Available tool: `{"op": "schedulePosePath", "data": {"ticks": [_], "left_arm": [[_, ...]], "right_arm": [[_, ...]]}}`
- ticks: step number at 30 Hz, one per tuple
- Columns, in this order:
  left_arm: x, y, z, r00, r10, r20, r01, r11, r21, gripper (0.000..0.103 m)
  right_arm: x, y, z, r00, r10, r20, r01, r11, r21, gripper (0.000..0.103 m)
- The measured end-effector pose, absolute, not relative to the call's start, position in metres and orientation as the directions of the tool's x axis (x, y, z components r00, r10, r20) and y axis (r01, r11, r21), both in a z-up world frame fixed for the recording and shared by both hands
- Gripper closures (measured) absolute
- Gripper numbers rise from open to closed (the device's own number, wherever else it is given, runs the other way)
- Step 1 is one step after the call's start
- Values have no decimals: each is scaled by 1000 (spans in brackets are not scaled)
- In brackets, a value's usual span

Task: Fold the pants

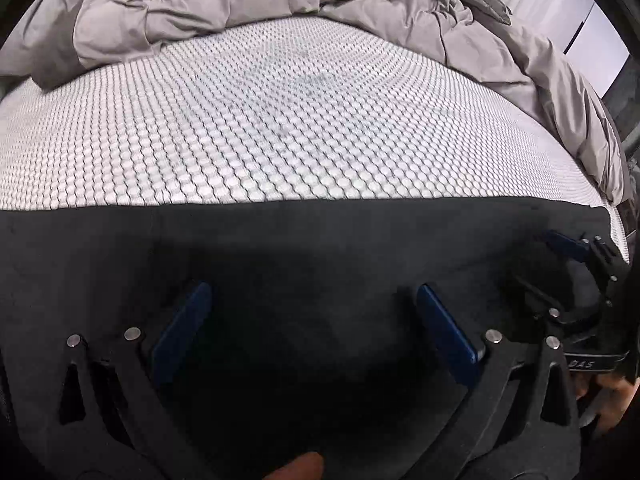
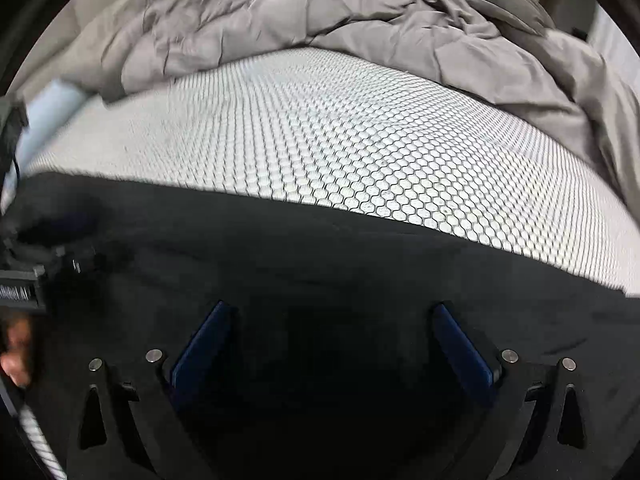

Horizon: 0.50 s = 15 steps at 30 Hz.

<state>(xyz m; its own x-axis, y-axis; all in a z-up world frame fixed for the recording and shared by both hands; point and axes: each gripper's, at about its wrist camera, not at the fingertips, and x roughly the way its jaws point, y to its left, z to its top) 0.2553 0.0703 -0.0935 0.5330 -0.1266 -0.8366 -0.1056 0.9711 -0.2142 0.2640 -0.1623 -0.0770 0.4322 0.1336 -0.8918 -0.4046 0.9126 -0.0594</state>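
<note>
Black pants (image 1: 304, 248) lie flat along the near edge of the bed, filling the lower half of the left wrist view, and the same pants (image 2: 320, 264) fill the lower half of the right wrist view. My left gripper (image 1: 314, 292) hovers over the dark cloth, open, blue pads spread wide with nothing between them. My right gripper (image 2: 332, 312) is also open above the pants, nothing in its grasp. The right gripper (image 1: 576, 248) shows at the right edge of the left wrist view; the left gripper (image 2: 72, 256) shows blurred at the left edge of the right wrist view.
A white mattress (image 1: 280, 128) with a grey honeycomb pattern lies beyond the pants. A crumpled grey duvet (image 1: 240, 4) is heaped along the far side and the right side (image 2: 540, 80). A hand (image 1: 612, 400) holds the right gripper.
</note>
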Motion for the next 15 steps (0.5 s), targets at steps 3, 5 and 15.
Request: {"op": "schedulePosePath", "data": {"ticks": [3, 5, 15], "left_arm": [[252, 79, -94, 555, -158, -817, -106, 960, -258, 1], [247, 82, -96, 559, -166, -812, -97, 960, -263, 1], [237, 60, -81, 573, -72, -816, -83, 986, -145, 1]], "right_arm": [[272, -190, -74, 458, 62, -887, -374, 918, -129, 1], [275, -226, -72, 483, -30, -875, -277, 943, -185, 1], [266, -335, -49, 509, -210, -835, 32, 974, -225, 1]]}}
